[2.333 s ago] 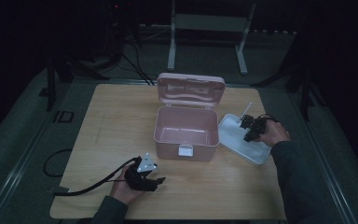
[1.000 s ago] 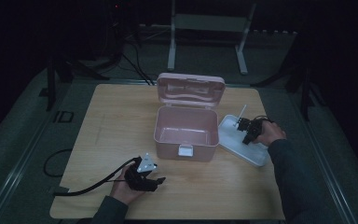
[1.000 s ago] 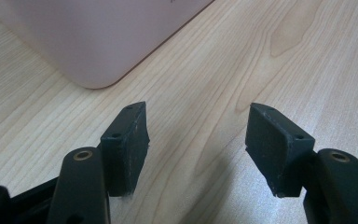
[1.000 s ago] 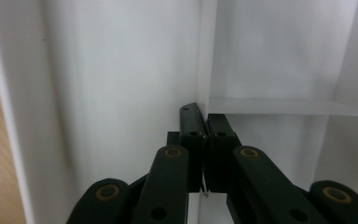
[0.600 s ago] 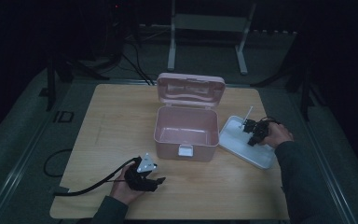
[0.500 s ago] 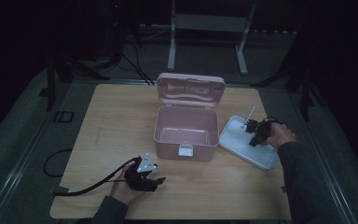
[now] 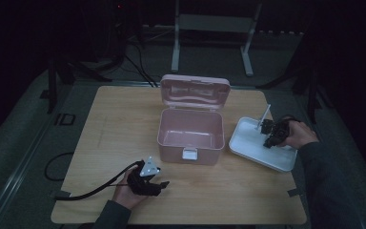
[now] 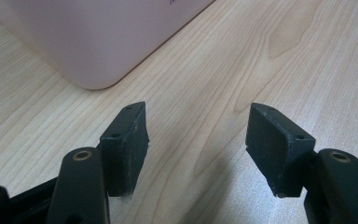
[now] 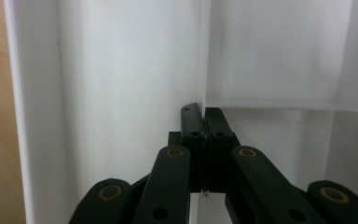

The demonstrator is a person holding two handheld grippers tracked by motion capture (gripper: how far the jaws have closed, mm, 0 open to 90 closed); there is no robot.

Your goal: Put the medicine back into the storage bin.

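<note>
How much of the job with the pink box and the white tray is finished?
Done: the pink plastic box stands open on the wooden table, lid up, and looks empty inside. In hand: the right gripper has its jaws shut on a divider of the white compartment tray, right of the box. Left: the tray looks like it belongs in the box, probably next. The left gripper rests open near the table's front edge.

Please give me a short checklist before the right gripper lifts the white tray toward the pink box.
1. Right gripper shut on the white tray's divider: ok, jaws pinch the thin wall.
2. Pink box lid open: ok.
3. Box inside free for the tray: ok, nothing seen inside.
4. Left gripper away from the box: ok, open, resting on the wooden table beside its corner.
5. Tray compartments hold loose parts: cannot tell.
</note>
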